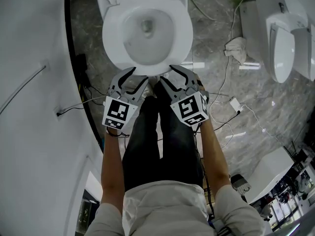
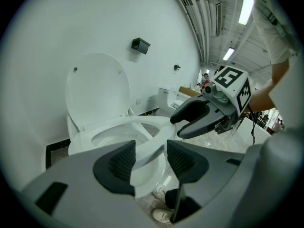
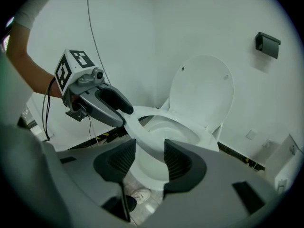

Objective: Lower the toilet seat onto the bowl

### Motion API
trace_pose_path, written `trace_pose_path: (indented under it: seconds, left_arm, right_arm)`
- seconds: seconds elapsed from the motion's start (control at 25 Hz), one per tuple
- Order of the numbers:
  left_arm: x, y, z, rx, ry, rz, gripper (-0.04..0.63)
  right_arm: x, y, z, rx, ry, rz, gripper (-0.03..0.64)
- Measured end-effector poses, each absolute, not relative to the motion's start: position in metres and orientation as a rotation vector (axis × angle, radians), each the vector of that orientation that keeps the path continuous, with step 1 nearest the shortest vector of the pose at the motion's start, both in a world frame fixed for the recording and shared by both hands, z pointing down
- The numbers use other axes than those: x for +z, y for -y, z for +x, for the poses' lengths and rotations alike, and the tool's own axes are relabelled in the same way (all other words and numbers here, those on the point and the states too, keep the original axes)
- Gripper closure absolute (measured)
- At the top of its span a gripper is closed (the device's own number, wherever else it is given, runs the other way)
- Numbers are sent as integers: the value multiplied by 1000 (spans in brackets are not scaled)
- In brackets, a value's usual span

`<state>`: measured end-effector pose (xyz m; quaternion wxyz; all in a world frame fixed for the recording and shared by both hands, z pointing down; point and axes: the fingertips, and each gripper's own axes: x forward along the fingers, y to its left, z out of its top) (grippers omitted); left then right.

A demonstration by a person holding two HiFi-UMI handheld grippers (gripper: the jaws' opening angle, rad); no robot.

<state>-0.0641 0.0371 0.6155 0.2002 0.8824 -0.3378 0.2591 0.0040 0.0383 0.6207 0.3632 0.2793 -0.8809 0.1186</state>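
The white toilet seat (image 1: pixel 110 38) lies flat over the bowl, with the lid (image 2: pixel 97 87) standing upright against the wall behind it. My left gripper (image 1: pixel 135 77) is open, its tips at the seat's front rim on the left. My right gripper (image 1: pixel 170 77) is open too, with its tips at the front rim on the right. In the left gripper view the seat (image 2: pixel 156 127) shows beyond the left gripper (image 2: pixel 151 160), and the right gripper (image 2: pixel 178 125) reaches to the rim. In the right gripper view the seat (image 3: pixel 142 129) lies past the right gripper (image 3: pixel 149 158). Neither pair of jaws holds anything.
A white wall (image 1: pixel 29 107) runs close on the left. A second white fixture (image 1: pixel 283 45) stands at the right, with a crumpled cloth (image 1: pixel 237 47) and cables (image 1: pixel 226 82) on the marble floor. The person's legs (image 1: pixel 157 141) stand directly before the bowl. A black box (image 2: pixel 140 44) hangs on the wall.
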Motion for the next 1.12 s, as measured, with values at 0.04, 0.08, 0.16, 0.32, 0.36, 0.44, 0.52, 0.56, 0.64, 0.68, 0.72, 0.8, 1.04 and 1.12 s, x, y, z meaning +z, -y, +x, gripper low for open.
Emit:
trace_pose_path:
  seconds: [0.04, 0.08, 0.16, 0.32, 0.36, 0.44, 0.52, 0.56, 0.64, 0.68, 0.72, 0.8, 1.04, 1.12]
  left_arm:
    - [617, -38, -64, 724, 943, 2464, 371]
    - [619, -39, -64, 723, 942, 2461, 371]
    - [623, -41, -64, 723, 942, 2455, 371]
    - [633, -46, -63, 729, 934, 2443, 371]
    - [635, -47, -63, 730, 931, 2439, 371]
    - [640, -50, -63, 732, 924, 2432, 371]
    - [644, -51, -63, 736, 919, 2427, 371]
    - [646, -51, -63, 737, 918, 2425, 371]
    - [650, -51, -63, 737, 917, 2422, 371]
    - [652, -51, -63, 737, 918, 2419, 371]
    - [654, -52, -63, 736, 918, 2416, 371]
    - [658, -53, -62, 733, 918, 2409, 371]
    - [672, -59, -62, 731, 915, 2389, 371]
    - [676, -60, -62, 731, 916, 2382, 371]
  right_arm:
    - [623, -39, 4, 309, 2266, 718, 410]
    - [625, -40, 4, 312, 2264, 718, 410]
    - [629, -42, 4, 319, 2262, 716, 410]
    - [639, -47, 5, 335, 2253, 713, 411]
    - [641, -48, 5, 339, 2250, 712, 411]
    - [646, -51, 5, 346, 2245, 710, 411]
    - [650, -52, 6, 350, 2239, 710, 413]
    - [652, -53, 6, 352, 2236, 710, 414]
    - [656, -53, 6, 354, 2232, 710, 414]
    - [658, -53, 6, 355, 2230, 709, 414]
    - [660, -54, 6, 358, 2228, 707, 414]
    - [664, -56, 7, 363, 2223, 703, 414]
    - [678, -61, 7, 379, 2215, 693, 417]
    - [683, -63, 8, 386, 2213, 692, 419]
